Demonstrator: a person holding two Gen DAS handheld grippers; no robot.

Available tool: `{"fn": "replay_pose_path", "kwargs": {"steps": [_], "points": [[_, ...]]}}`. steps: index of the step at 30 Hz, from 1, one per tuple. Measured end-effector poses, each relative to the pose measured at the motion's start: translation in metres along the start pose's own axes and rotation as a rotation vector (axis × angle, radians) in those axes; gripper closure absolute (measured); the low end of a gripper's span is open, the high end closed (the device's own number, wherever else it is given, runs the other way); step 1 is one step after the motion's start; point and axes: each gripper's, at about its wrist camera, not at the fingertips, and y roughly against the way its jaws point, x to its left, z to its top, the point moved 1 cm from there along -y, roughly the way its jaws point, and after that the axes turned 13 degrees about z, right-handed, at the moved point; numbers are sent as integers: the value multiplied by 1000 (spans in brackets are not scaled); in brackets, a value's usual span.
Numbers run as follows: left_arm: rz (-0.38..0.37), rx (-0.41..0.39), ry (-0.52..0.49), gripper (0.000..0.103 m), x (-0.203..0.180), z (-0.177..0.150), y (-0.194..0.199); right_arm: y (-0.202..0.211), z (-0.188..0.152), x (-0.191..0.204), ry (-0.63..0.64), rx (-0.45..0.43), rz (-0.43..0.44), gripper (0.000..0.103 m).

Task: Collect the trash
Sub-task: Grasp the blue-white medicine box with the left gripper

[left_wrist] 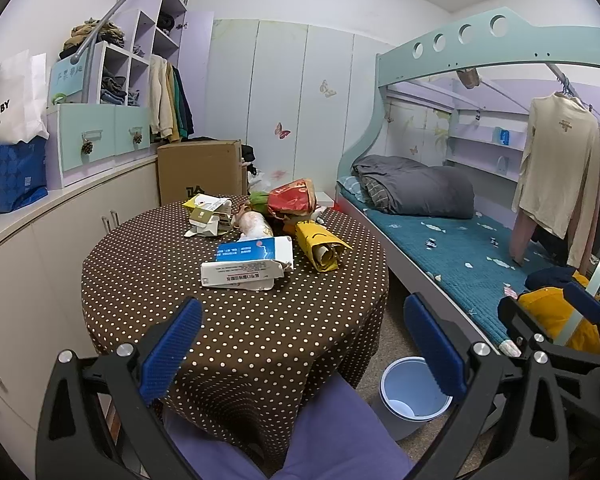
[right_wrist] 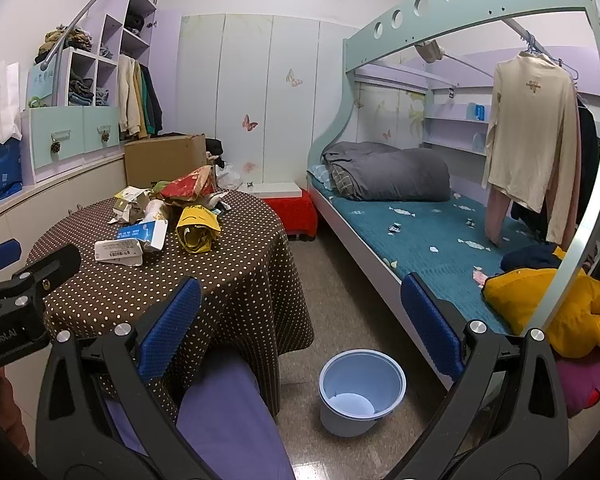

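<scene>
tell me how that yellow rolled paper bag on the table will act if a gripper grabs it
The yellow bag looks like thin paper rolled loosely, so it is probably light and would crush between the fingers. Its open end shows hollow layers; it may unroll or sag. Lying on its side on the table, it might roll if nudged.

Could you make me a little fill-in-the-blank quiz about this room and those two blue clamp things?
1. The trash lies on a table whose cloth has white ____.
2. The pale blue bin stands on the ____.
3. The left gripper and right gripper both hold ____.

Missing words: dots; floor; nothing
</scene>
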Motion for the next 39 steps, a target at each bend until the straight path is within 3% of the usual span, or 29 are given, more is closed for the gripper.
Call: {"fn": "replay_pose_path", "kwargs": {"steps": [14,27,39], "points": [[35,55,26,4,9,17,-25,-21,16,5,-3,60,10,6],[104,144,52,4,27,49,-78,-85,46,20,-9,166,85,6],[108,328,33,4,31,56,-163,-165,55,27,-35,292,119,6]]}}
